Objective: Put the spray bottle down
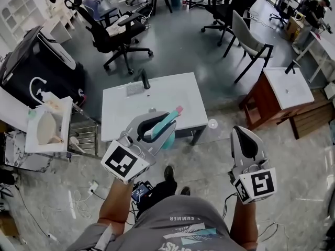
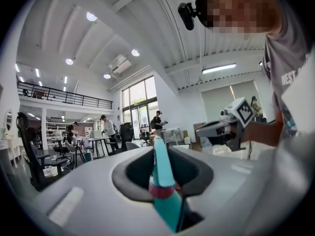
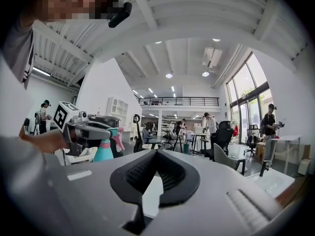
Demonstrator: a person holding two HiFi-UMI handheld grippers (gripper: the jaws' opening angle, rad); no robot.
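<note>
A teal spray bottle (image 1: 163,123) with a pink nozzle hangs in the air, and my left gripper (image 1: 168,121) is shut on its neck. In the left gripper view the bottle's (image 2: 162,173) teal head with a pink ring stands between the jaws. My right gripper (image 1: 246,140) hovers to the right, apart from the bottle, shut with nothing in it; in its own view (image 3: 156,154) the pads meet. From there the left gripper (image 3: 86,129) and bottle (image 3: 104,151) show at the left. A white washbasin top (image 1: 152,103) with a black tap (image 1: 145,80) lies just ahead, below the bottle.
A wooden cabinet with a white basin (image 1: 285,88) stands at the right. A black bag (image 1: 36,61) and another white basin (image 1: 47,124) are at the left. Office chairs (image 1: 118,33) stand behind the washbasin top. Cables lie on the floor near my feet.
</note>
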